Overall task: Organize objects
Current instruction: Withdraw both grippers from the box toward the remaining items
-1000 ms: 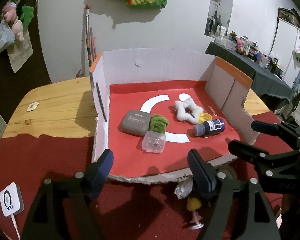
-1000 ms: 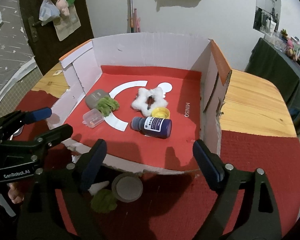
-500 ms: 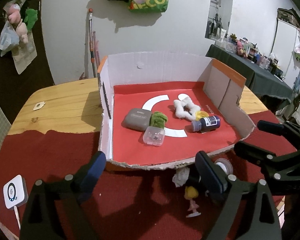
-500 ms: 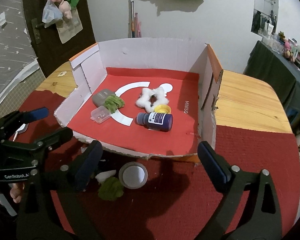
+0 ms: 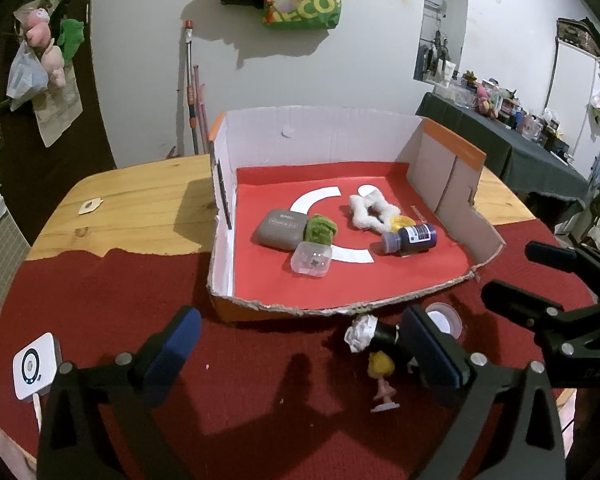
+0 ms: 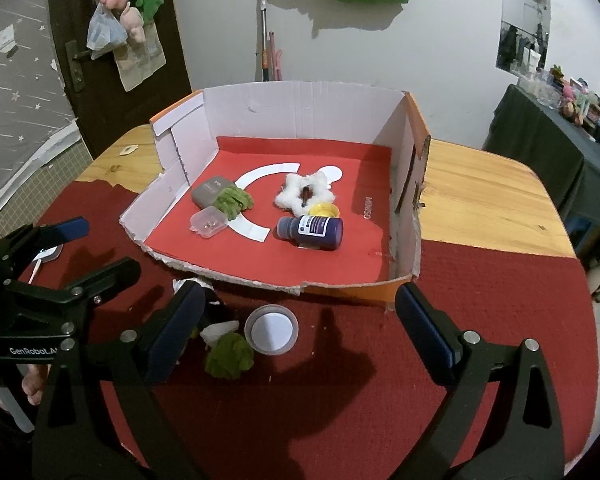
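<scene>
Both tools hover over the red cloth (image 6: pixel 480 300) that covers the near part of the wooden bench (image 6: pixel 484 188), just short of the torn front edge of the cardboard box (image 6: pixel 312 120). The left tool (image 5: pixel 300 344) has just been spreading its jaws and they now stand wide apart with nothing between them; the right tool (image 6: pixel 300 320) is likewise spread wide and empty. Inside the box, on its red floor, lie a grey case (image 6: pixel 210 191) with a green fuzzy piece (image 6: pixel 234 200) leaning on it, a small clear plastic box (image 6: pixel 209 222) just in front of them, a white fluffy star-shaped ring (image 6: pixel 306 194), a yellow cap (image 6: pixel 324 211) beside it, and a dark blue bottle (image 6: pixel 312 231) on its side. Outside the box, on the cloth near its front edge, sit a round white lid (image 6: pixel 271 329), another green fuzzy clump (image 6: pixel 229 356), a bit of crumpled white stuff (image 5: pixel 360 332) and a small figurine with yellow hair (image 5: pixel 382 376) standing on a base. A white square device (image 5: pixel 34 366) lies at the left edge of the cloth.
</scene>
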Demonstrator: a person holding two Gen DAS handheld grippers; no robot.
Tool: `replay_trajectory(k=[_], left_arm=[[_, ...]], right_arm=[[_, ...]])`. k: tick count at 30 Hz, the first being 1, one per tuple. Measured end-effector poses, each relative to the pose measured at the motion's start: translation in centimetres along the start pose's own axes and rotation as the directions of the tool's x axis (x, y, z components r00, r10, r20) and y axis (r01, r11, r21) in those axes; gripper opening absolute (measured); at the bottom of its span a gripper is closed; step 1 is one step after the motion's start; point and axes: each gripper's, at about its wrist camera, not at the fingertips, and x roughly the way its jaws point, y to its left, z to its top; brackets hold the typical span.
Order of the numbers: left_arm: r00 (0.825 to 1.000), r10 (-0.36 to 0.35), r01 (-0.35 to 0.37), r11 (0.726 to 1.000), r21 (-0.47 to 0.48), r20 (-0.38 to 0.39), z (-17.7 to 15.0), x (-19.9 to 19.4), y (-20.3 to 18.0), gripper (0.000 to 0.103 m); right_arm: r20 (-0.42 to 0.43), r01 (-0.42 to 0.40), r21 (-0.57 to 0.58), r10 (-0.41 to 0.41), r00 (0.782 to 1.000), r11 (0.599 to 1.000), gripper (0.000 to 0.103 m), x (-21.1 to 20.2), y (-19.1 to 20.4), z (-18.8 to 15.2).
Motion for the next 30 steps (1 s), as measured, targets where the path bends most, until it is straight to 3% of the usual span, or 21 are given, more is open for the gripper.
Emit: replay_trajectory(k=[30], left_arm=[[0.998,-0.01,0.01,1.0,0.007,-0.065,-2.9,0.8,-1.0,0.103]], right_arm=[[-0.051,0.001,0.014,-0.001,0.999,1.0,0.098,0.4,-0.4,-2.8]])
